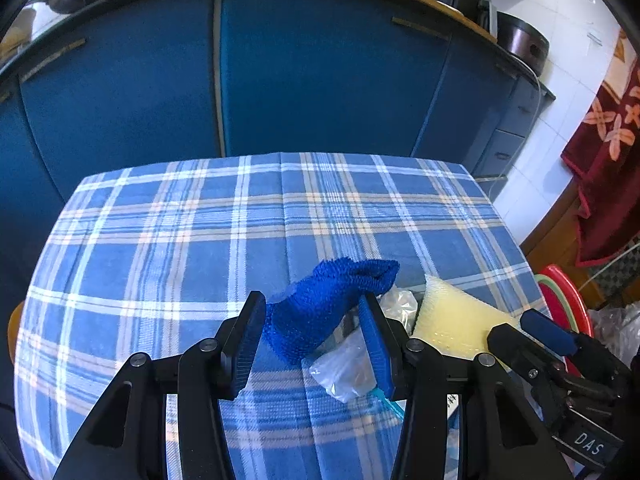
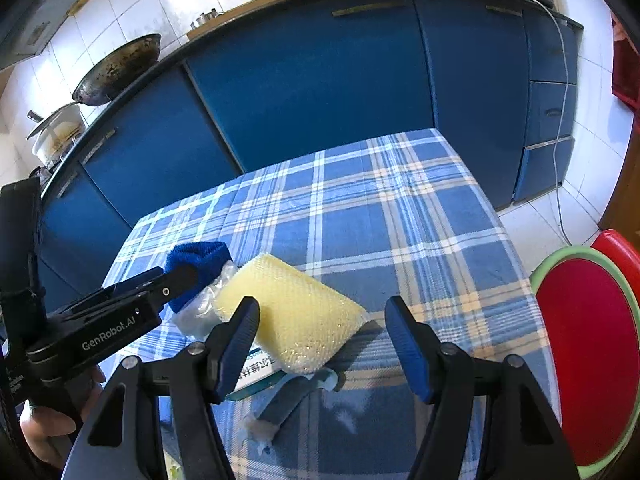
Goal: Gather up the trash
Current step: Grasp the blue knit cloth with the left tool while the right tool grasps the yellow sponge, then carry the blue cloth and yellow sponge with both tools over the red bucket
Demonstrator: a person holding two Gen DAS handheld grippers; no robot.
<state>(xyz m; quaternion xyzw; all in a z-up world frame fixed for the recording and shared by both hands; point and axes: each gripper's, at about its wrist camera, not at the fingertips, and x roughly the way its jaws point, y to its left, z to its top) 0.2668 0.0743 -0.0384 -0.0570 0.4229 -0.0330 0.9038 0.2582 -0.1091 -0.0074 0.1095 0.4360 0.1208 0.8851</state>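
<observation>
On the plaid-clothed table, the left gripper clamps a nubby blue cloth over crinkled clear plastic wrap. The right gripper gapes empty beside a pale yellow mesh sponge. Beyond stands a round red stool.

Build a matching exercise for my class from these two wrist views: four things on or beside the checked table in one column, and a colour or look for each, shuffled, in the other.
Things
1. knitted cloth
2. sponge
3. plastic wrapper
4. stool seat

Looks
A. pale yellow, bumpy surface
B. red with a green rim
C. deep blue, fuzzy
D. clear and crinkled

Pairs: 1-C, 2-A, 3-D, 4-B
</observation>
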